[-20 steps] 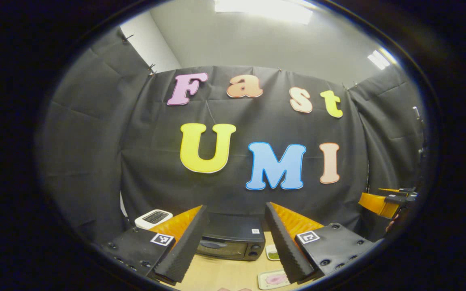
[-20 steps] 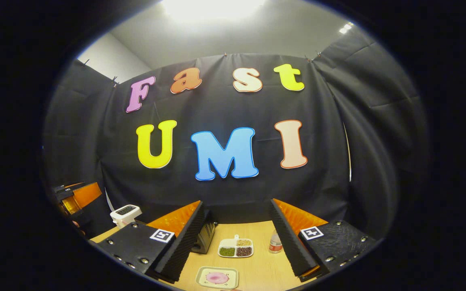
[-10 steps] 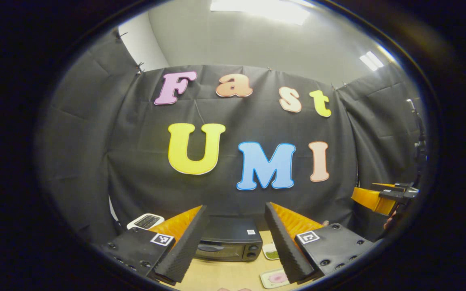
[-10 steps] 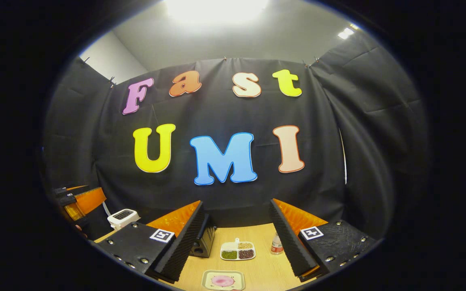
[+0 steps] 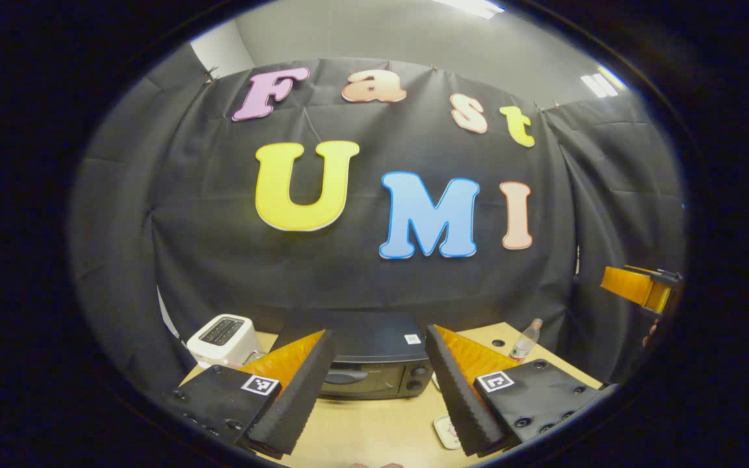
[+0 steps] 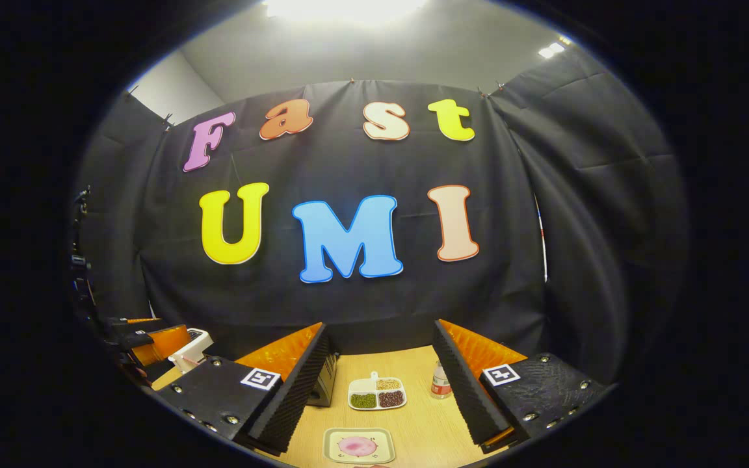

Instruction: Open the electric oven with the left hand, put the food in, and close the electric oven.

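The black electric oven (image 5: 374, 364) stands on the wooden table (image 5: 361, 435) with its door closed. It lies straight ahead of my left gripper (image 5: 380, 331), which is open and holds nothing, a short way off from the oven. Pink food lies on a pale square plate (image 6: 357, 446) near the table's front, and an edge of that plate (image 5: 445, 430) peeks out beside my left gripper's finger. My right gripper (image 6: 380, 325) is open and empty above the plate, and the oven's side (image 6: 326, 383) shows behind its left finger. That right gripper (image 5: 641, 286) hangs in the air at the far right.
A white toaster (image 5: 222, 338) stands left of the oven. A small bottle (image 6: 440, 382) and a divided dish of beans (image 6: 378, 394) sit on the table (image 6: 413, 416) right of it. My left gripper (image 6: 147, 335) is at the left edge.
The left gripper view has tipped down and moved closer: the oven sits larger, and the toaster and bottle have come into sight. The right gripper has shifted only slightly.
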Demonstrator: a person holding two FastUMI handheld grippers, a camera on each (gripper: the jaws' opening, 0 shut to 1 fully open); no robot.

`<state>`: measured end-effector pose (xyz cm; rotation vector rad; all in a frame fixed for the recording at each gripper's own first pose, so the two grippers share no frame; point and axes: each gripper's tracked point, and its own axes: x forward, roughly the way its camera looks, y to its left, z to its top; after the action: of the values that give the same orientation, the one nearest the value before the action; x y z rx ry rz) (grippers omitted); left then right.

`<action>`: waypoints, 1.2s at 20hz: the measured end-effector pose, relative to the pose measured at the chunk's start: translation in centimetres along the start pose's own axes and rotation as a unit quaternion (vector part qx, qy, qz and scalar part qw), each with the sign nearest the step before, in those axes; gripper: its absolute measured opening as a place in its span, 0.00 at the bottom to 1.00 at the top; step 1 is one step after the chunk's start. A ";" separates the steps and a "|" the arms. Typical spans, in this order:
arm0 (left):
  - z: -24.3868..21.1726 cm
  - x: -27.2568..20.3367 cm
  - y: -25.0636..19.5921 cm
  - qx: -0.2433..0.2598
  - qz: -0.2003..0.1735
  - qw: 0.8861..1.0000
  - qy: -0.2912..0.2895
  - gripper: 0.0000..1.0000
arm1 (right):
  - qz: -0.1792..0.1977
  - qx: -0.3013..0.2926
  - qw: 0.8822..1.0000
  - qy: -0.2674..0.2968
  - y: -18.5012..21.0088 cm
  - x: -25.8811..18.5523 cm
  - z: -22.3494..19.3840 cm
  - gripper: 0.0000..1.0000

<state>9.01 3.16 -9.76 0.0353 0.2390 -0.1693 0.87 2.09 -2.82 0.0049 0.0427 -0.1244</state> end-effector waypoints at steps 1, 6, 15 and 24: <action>-0.8 1.3 0.7 0.000 0.001 1.000 0.010 0.95 | -0.004 0.001 1.000 0.004 -0.1 0.2 -0.4 0.98; -6.2 7.8 3.5 0.007 -0.001 0.998 0.060 0.95 | -0.029 -0.005 0.999 0.033 -0.8 0.9 -2.8 0.98; -15.0 16.4 6.6 0.007 0.009 0.992 0.127 0.99 | -0.065 -0.021 0.996 0.058 -1.4 2.0 -4.3 0.98; -17.1 17.9 7.2 0.029 0.022 0.990 0.135 0.98 | -0.070 -0.029 0.995 0.064 -1.2 2.3 -4.6 0.98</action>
<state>23.43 8.33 -30.48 0.1210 0.5022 -0.1272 2.76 0.64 -7.49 -0.0483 0.1743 -0.2631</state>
